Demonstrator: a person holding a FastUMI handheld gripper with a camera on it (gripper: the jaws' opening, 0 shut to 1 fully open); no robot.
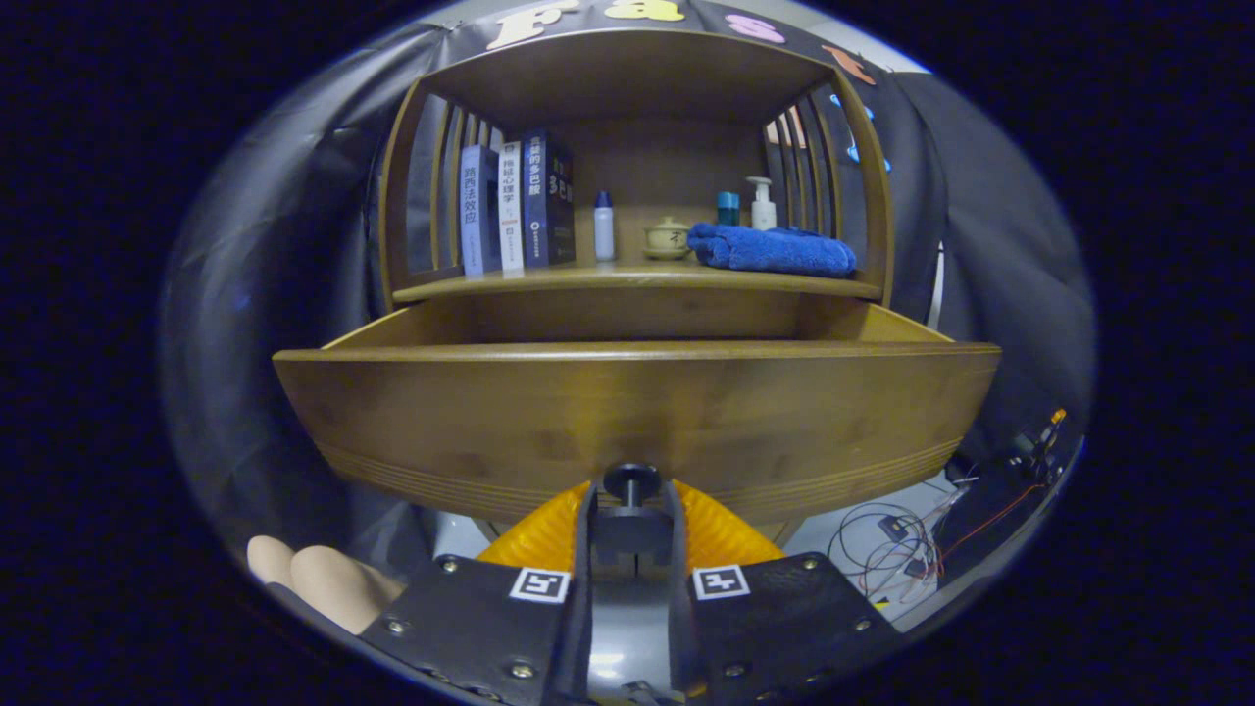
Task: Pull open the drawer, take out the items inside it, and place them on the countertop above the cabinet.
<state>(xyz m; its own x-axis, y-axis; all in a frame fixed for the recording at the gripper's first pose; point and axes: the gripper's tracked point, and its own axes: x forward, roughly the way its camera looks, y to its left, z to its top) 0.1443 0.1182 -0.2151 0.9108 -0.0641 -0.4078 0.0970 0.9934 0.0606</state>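
1. The claw (pixel 632 510) is closed on the dark round knob (pixel 631 480) at the middle of the drawer front, both fingers pressing the knob's stem from either side.
2. The wooden drawer (pixel 635 417) stands pulled out from the cabinet toward the camera, its curved front panel just ahead of the fingers; its inside is hidden behind the front rim.
3. Above the drawer, the bench (pixel 637 281) of the cabinet carries three upright books (pixel 515 206), a small white bottle (pixel 604 226), a lidded ceramic cup (pixel 668 238), a teal container (pixel 727 207), a pump bottle (pixel 762 204) and a folded blue towel (pixel 772 250).
4. A person's fingers (pixel 319 579) show beside the claw's left side.
5. Loose cables (pixel 897 549) lie on the floor to the right, below the drawer.
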